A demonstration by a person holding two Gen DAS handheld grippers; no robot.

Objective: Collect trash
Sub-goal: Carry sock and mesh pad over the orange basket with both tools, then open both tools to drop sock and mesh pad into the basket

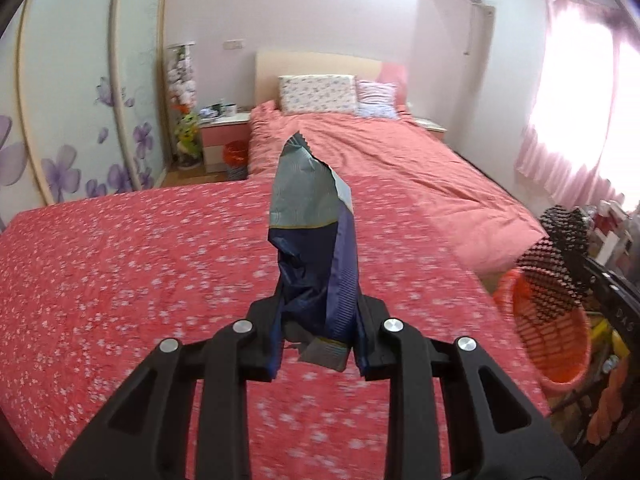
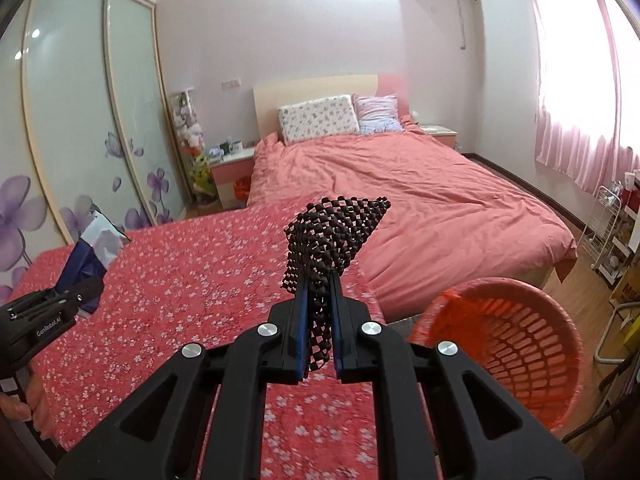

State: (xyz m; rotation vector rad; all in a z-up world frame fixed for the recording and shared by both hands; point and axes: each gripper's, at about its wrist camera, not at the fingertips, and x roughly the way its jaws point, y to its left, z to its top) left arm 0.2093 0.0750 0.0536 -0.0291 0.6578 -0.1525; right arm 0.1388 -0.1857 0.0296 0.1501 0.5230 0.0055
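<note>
We had both grippers loaded, mid-carry above the bed with the red flowered cover (image 1: pixel 120 280). Left gripper (image 1: pixel 318 354): jaws narrow, clamped on a crumpled dark-blue and grey foil snack wrapper (image 1: pixel 312 232) that stood up out of them. Right gripper (image 2: pixel 318 344): jaws nearly closed, pinching a scrap of black open-mesh netting (image 2: pixel 328 236). The round orange plastic lattice basket (image 2: pixel 516 344) sat on the floor by the bed's right corner, just beside the right gripper and further from the left.

Our read: pickup done, transport step in hand. Next move called for bringing each gripper over the basket's mouth and opening the jaws there, right one first since it was closer. Both pieces are light and might snag on the pads.
</note>
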